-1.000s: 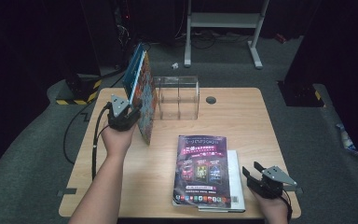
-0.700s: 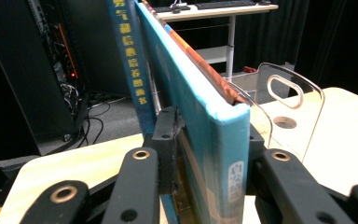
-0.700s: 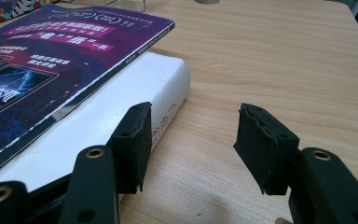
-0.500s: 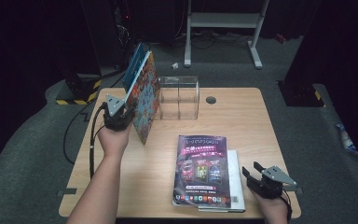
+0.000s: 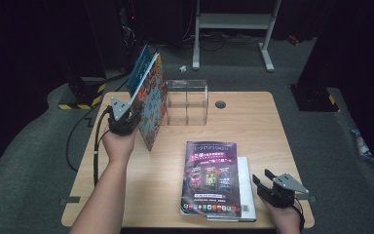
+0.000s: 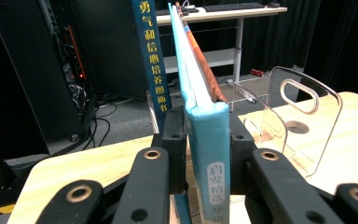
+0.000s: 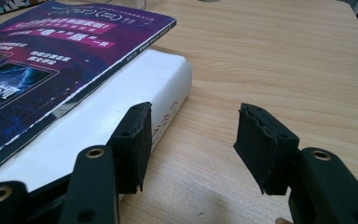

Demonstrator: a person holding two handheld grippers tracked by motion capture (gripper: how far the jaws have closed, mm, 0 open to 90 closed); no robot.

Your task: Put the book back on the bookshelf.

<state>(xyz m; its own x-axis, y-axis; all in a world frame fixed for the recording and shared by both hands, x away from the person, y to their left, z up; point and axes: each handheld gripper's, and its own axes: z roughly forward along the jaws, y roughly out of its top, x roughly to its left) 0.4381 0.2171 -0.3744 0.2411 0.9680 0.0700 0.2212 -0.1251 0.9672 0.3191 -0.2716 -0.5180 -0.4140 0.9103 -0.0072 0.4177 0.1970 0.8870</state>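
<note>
Left tongs (image 5: 135, 113): clamped on two picture books (image 5: 148, 100) at their lower edge; jaws have just been closing, books between them. Books held tilted above the table's (image 5: 253, 122) left rear part, just left of the clear acrylic file holder (image 5: 187, 101).

Right tongs (image 5: 263, 178): jaws parted, nothing between them, low at the table's front right corner, beside a white book (image 7: 121, 107) lying flat under a purple magazine (image 5: 209, 178).
</note>
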